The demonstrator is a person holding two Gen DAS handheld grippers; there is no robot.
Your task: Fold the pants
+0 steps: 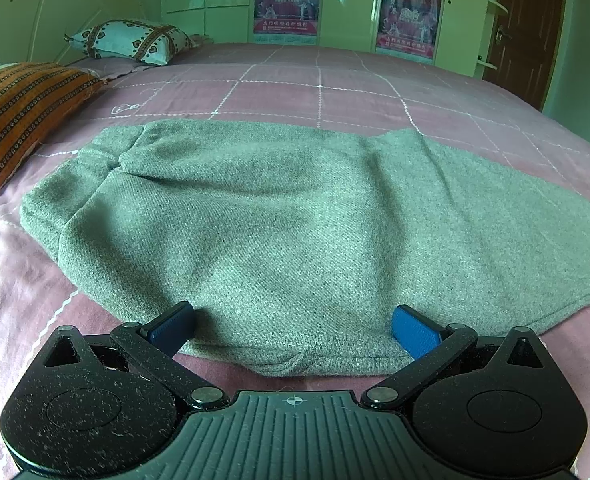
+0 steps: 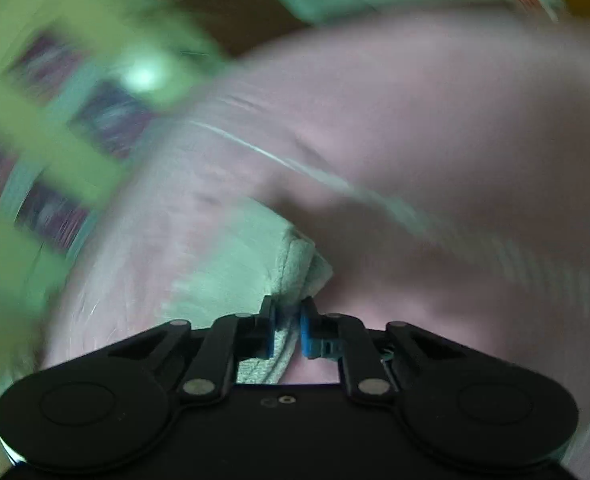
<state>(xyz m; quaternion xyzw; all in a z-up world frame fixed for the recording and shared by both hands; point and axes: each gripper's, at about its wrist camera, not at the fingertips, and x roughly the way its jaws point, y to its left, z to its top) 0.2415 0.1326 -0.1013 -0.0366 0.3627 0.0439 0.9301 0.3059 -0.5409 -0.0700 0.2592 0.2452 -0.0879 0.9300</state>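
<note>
The grey pants (image 1: pixel 279 216) are seen folded flat on the pink bed (image 1: pixel 335 88). The left tongs (image 1: pixel 293 330) are held wide apart at the near hem. A corner of the fabric is clamped by the right tongs (image 2: pixel 288 330), amid heavy blur.

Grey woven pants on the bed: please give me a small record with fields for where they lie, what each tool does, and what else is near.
garment: grey woven pants, lying partly folded on the pink checked bedsheet
left tool: left tool open, its blue pads on either side of the near edge of the pants
right tool: right tool shut on a fold of grey cloth; view blurred
nearby: orange striped pillow, white patterned pillow
background: two posters on the cupboard doors
</note>
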